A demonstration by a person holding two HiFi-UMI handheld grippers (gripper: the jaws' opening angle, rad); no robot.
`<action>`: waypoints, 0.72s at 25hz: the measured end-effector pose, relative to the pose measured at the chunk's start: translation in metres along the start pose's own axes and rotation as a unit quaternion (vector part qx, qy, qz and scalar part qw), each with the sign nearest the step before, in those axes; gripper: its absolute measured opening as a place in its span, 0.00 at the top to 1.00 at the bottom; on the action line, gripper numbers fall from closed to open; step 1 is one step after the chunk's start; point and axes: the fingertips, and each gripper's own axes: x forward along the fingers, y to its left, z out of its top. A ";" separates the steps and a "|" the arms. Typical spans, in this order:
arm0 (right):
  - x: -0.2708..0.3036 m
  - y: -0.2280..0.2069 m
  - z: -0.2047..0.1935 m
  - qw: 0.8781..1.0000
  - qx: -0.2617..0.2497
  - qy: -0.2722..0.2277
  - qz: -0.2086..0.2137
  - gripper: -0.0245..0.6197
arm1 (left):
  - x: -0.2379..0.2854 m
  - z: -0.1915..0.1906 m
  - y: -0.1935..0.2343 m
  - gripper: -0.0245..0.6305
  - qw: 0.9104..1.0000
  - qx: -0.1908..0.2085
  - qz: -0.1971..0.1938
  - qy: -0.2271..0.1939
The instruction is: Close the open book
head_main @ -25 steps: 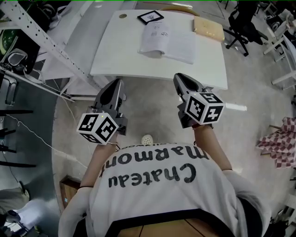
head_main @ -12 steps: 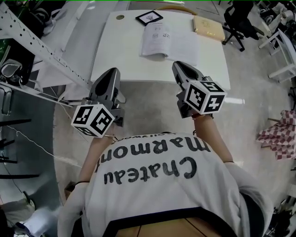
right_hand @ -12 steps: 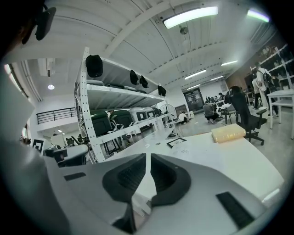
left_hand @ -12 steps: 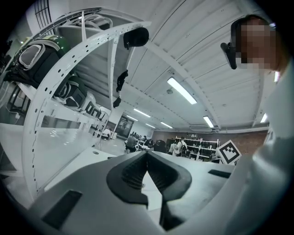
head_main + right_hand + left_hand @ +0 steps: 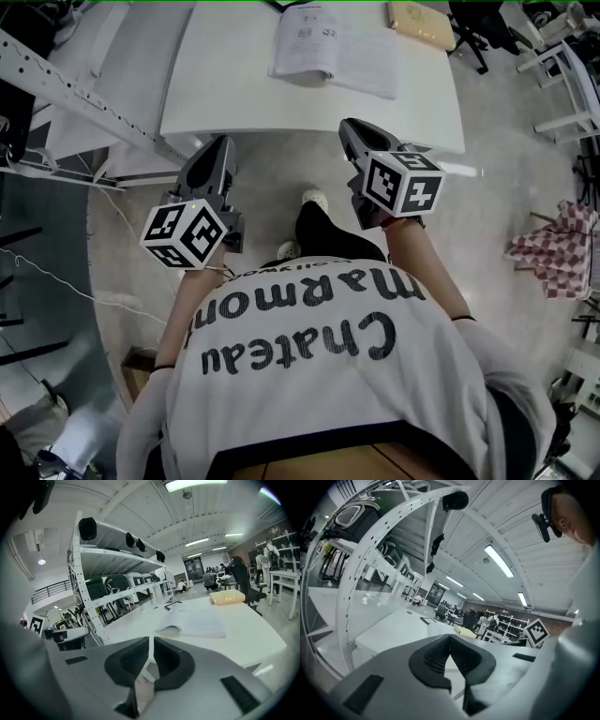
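Your left gripper (image 5: 218, 142) and right gripper (image 5: 351, 126) jaws are both closed and empty; the book (image 5: 333, 56) ahead of them looks light and floppy, so lift one cover's outer edge.

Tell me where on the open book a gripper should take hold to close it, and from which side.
Probably the left half of the book, at its near edge: the pages there arch up off the table, leaving a gap for a jaw. Come in low from the near table edge. The right half lies flat.
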 end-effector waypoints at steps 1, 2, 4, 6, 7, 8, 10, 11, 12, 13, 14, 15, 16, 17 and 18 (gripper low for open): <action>0.003 -0.001 -0.007 1.000 0.001 0.010 -0.001 0.89 | 0.000 -0.007 0.002 0.93 1.000 -0.006 0.002 0.006; 0.005 -0.003 -0.014 1.000 0.001 0.019 -0.002 0.89 | 0.000 -0.013 0.004 0.93 1.000 -0.012 0.002 0.010; 0.012 -0.006 -0.024 0.999 -0.002 0.036 -0.003 0.89 | 0.001 -0.020 0.004 0.93 1.000 -0.023 -0.003 0.005; 0.019 -0.009 -0.031 0.999 -0.005 0.050 -0.003 0.89 | 0.002 -0.022 0.002 0.93 0.999 -0.032 -0.012 -0.005; 0.022 -0.011 -0.033 0.998 -0.006 0.055 -0.001 0.89 | 0.004 -0.023 0.002 0.93 0.999 -0.034 -0.013 -0.008; 0.026 -0.013 -0.034 0.998 -0.007 0.060 0.000 0.89 | 0.005 -0.023 0.003 0.93 0.999 -0.035 -0.011 -0.010; 0.036 -0.017 -0.034 0.998 -0.008 0.065 0.004 0.89 | 0.008 -0.020 0.008 0.93 0.999 -0.036 -0.003 -0.013; 0.041 -0.019 -0.032 0.998 -0.008 0.067 0.006 0.89 | 0.010 -0.017 0.010 0.93 0.999 -0.035 0.001 -0.016; 0.046 -0.022 -0.029 0.998 -0.010 0.068 0.008 0.89 | 0.011 -0.013 0.013 0.93 0.999 -0.034 0.007 -0.020; 0.051 -0.025 -0.025 0.997 -0.012 0.070 0.010 0.89 | 0.014 -0.009 0.016 0.93 0.999 -0.032 0.013 -0.025; 0.057 -0.028 -0.020 0.997 -0.014 0.070 0.012 0.89 | 0.016 -0.004 0.019 0.93 0.999 -0.030 0.019 -0.030; 0.063 -0.030 -0.015 0.997 -0.017 0.069 0.015 0.89 | 0.019 0.000 0.022 0.93 0.999 -0.029 0.025 -0.034; 0.069 -0.032 -0.008 0.997 -0.019 0.068 0.017 0.89 | 0.022 0.004 0.026 0.93 0.998 -0.028 0.030 -0.038; 0.076 -0.035 -0.002 0.997 -0.022 0.067 0.019 0.89 | 0.025 0.009 0.029 0.93 0.998 -0.027 0.034 -0.042; 0.084 -0.037 0.004 0.997 -0.024 0.066 0.021 0.89 | 0.028 0.013 0.032 0.93 0.998 -0.027 0.037 -0.045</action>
